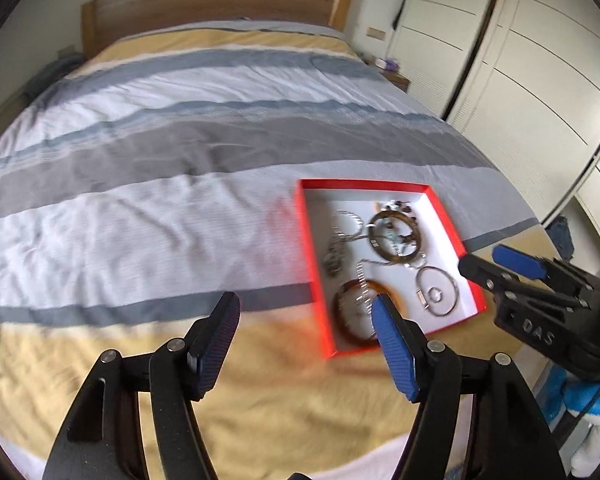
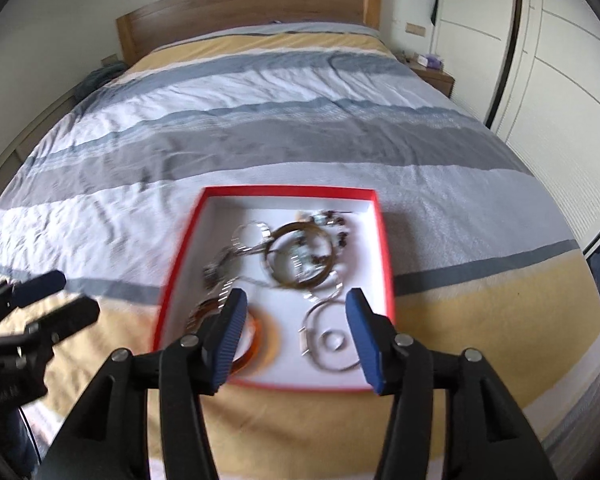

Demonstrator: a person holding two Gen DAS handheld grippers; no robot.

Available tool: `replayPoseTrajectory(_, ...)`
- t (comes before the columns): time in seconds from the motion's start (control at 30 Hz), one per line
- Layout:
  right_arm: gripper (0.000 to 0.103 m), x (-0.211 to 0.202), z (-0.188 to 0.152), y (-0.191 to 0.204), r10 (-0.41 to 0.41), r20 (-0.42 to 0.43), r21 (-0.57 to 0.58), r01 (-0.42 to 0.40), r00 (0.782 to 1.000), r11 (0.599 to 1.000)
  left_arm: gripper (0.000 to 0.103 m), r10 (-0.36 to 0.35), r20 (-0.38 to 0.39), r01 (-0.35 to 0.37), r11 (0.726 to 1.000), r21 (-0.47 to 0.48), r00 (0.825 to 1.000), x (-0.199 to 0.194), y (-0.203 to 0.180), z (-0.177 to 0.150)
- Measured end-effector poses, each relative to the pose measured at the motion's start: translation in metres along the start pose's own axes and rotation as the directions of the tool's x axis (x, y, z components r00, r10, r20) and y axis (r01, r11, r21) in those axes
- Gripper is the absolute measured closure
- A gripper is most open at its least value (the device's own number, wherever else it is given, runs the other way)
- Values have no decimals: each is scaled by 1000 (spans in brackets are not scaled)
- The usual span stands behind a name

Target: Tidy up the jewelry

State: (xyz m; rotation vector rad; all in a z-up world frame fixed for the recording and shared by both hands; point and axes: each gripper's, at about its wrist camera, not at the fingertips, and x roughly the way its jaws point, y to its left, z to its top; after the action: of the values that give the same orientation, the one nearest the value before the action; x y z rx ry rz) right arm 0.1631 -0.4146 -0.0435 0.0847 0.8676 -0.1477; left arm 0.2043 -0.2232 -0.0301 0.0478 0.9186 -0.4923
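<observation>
- Jewelry [image 2: 296,264] lies loose in a shallow red box [image 2: 384,240] with a white floor, set on the yellow band of a striped bedspread [image 1: 140,208] near the foot of the bed.
- Inside: a brown bangle [image 2: 300,258] over tangled silver chains toward the far side, an amber bangle [image 2: 260,340] at the near left corner, a thin silver hoop [image 2: 332,340] at the near right.
- Left gripper [image 1: 304,344] hangs above the bedspread just left of the box, jaws apart, nothing between them.
- Right gripper [image 2: 296,336] hangs over the box's near edge, jaws apart and empty.
- Wooden headboard [image 2: 244,8] stands at the far end; white wardrobe doors [image 1: 520,80] line the right side.
- Nothing blocks the box from above.
</observation>
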Motion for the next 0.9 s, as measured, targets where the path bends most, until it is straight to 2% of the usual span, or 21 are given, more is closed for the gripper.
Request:
replayPoseTrajectory(0.3,51,-61,-33,58,46,46,-61,-43,998,997,36,150,104,-151,989,3,983,-93,36,-39)
replayPoseTrajectory(0.73,50,-111,-79,97,69,69,-101,-62,995,993,31,212,183,-210,977,-30,960,-171,71,-91)
replayPoseTrajectory(0.9,50,-122,-89,101,70,74,-111,-61,995,992,24,230,224,-235,972,-3,947,-190,71,-107)
